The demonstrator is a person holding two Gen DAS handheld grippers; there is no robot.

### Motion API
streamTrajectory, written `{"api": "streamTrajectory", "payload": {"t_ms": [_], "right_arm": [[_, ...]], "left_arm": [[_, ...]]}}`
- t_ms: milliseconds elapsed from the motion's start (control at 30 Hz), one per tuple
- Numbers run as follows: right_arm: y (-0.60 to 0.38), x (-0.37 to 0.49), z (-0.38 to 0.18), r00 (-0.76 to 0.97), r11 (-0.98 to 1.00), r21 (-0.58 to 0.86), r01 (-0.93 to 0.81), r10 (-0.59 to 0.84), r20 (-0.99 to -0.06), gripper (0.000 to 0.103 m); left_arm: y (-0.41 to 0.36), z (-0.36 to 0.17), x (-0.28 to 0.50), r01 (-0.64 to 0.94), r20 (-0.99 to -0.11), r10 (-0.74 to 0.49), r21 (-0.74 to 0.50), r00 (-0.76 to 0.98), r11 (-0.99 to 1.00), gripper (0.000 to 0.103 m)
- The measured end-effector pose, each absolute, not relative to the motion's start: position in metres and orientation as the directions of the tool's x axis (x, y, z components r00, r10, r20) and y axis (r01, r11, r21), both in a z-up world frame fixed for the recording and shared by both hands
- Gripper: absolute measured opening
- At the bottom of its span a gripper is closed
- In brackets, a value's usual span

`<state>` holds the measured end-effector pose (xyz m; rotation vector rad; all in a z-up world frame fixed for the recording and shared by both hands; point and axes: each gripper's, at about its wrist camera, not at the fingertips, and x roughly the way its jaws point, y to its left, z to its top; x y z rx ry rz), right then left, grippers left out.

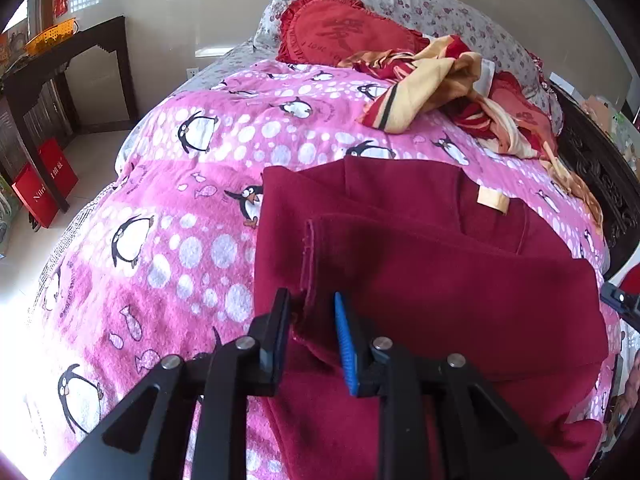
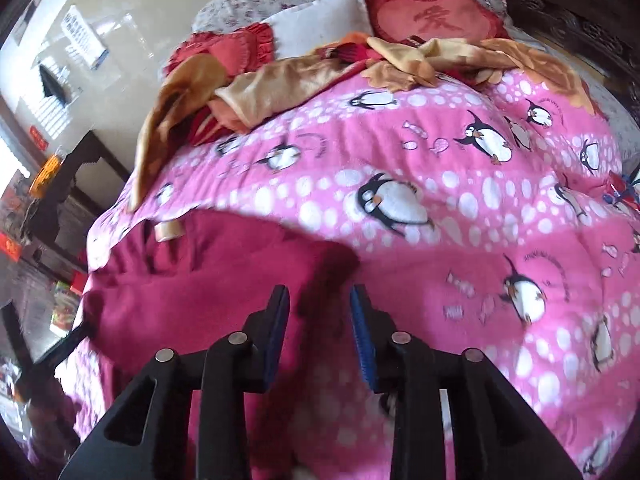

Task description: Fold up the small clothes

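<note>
A dark red garment with a tan neck label lies partly folded on the pink penguin blanket. My left gripper is open, its jaws on either side of the garment's raised hemmed edge, with a gap to each pad. In the right wrist view the same garment lies at the left on the blanket. My right gripper is open and empty, hovering over the garment's right edge. The right gripper's tip shows at the right edge of the left wrist view.
A red heart cushion and a crumpled red-and-gold cloth lie at the bed's head with floral pillows. A dark wooden bed frame runs along the right. A dark side table and red bag stand left.
</note>
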<state>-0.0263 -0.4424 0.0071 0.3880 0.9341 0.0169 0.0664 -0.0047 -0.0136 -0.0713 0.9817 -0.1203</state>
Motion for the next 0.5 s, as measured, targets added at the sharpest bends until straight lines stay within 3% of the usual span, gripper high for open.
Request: {"api": "streamTrajectory", "payload": {"t_ms": [100,167,300,400,500], "right_arm": [[-0.411,-0.053,0.017,0.595,0.928,0.372,-0.003,0.301,-0.746,0.016],[-0.389,-0.059,0.007,0.552,0.943,0.33,-0.044,0.298,-0.778,0.016],[-0.389,-0.061,-0.043,0.441,0.99,0.126,0.067,0.084,-0.894,0.011],[-0.412,-0.07,-0.041,0.457,0.957,0.246,0.151,0.153,-0.876,0.015],[-0.415,-0.074,-0.018,0.516,0.952,0.261,0.156,0.147,-0.844,0.015]], "left_arm": [[-0.007,-0.017,0.067,0.064,-0.836,-0.137,-0.122,0.532,0.99,0.034],[-0.01,-0.021,0.065,0.069,-0.845,-0.14,-0.122,0.515,0.99,0.042],[-0.012,-0.017,0.055,0.086,-0.85,-0.131,-0.101,0.511,0.991,0.063],[-0.008,-0.009,0.045,0.095,-0.835,-0.135,-0.099,0.533,0.99,0.071],[-0.009,-0.004,0.04,0.096,-0.817,-0.114,-0.072,0.565,0.993,0.074]]}}
